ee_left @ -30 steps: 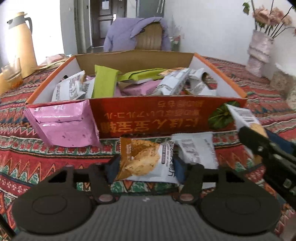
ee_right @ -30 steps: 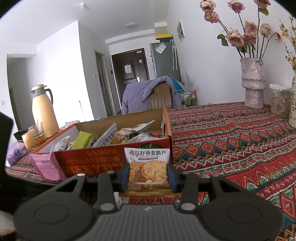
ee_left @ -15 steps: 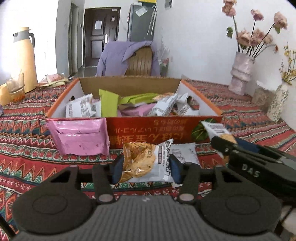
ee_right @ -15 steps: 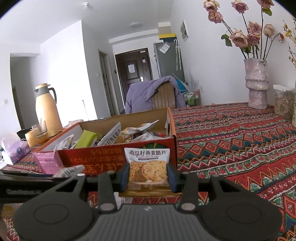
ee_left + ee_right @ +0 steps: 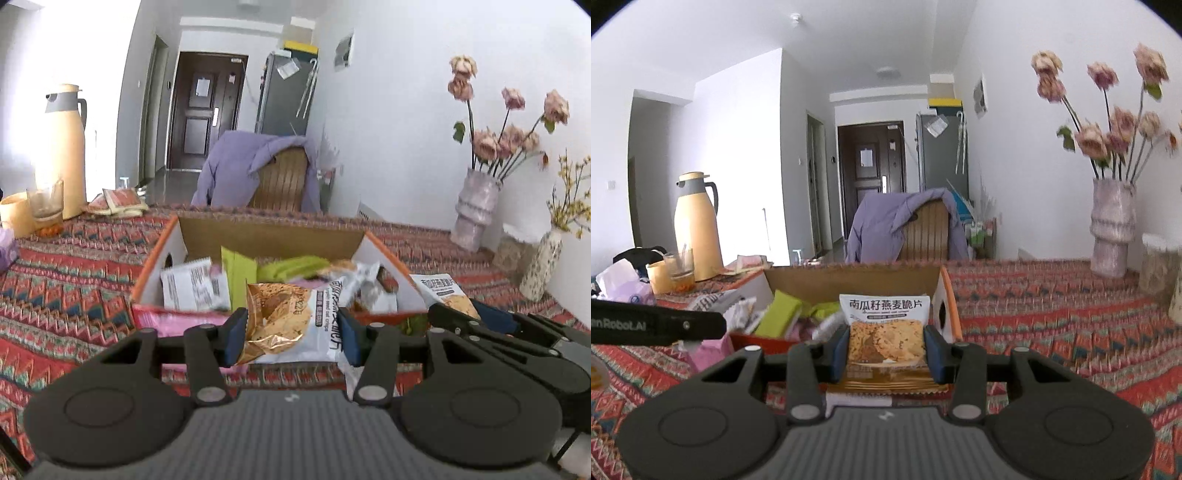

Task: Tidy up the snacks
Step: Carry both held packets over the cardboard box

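Above the patterned red woven surface, the left gripper has its jaws pinching a crinkled white-and-gold crisp packet; the right gripper has its jaws pinching a flat white crisp packet near the snack-filled orange cardboard box.

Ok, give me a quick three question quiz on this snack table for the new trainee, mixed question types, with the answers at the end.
1. True or false: each claw grips its own crisp packet.
2. Multiple choice: the cardboard box holds A) nothing, B) several snack packets, C) flowers.
3. Fill in: the yellow thermos stands beside a ____.

Key:
1. True: the left claw pinches a crumpled crisp packet, and the right claw holds a flat crisp packet.
2. B.
3. Drinking glass.
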Demonstrator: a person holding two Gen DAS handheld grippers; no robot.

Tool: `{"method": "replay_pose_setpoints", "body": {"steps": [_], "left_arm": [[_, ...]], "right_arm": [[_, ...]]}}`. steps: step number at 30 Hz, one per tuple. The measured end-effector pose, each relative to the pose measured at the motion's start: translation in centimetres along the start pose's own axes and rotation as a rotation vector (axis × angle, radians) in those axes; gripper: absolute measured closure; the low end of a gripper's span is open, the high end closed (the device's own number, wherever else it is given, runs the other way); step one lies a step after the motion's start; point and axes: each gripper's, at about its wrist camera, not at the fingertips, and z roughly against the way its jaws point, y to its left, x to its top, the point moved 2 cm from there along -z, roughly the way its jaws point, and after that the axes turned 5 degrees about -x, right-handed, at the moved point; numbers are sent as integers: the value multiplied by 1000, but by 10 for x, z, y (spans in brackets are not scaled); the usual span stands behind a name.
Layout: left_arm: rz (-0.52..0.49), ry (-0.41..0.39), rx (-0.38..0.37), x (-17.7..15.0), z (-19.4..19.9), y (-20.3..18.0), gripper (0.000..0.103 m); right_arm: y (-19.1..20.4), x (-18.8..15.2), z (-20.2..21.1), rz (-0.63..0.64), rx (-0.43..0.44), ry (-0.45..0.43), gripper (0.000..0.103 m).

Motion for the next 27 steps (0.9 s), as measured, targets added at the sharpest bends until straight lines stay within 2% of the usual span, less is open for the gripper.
{"method": "replay_pose_setpoints", "body": {"steps": [8, 15, 21, 27], "left_arm": [[36, -54, 12, 34, -14, 15, 51], [128, -78, 58, 54, -43, 41, 51], [163, -102, 130, 60, -70, 60, 51], [118, -112, 168, 54, -86, 64, 51]], "right_arm": [[18, 33, -27, 10, -5, -8, 61], [27, 53, -66, -7, -19, -9, 61], [29, 55, -103, -31, -60, -11, 61], [28, 38, -119, -71, -37, 3, 61]]}}
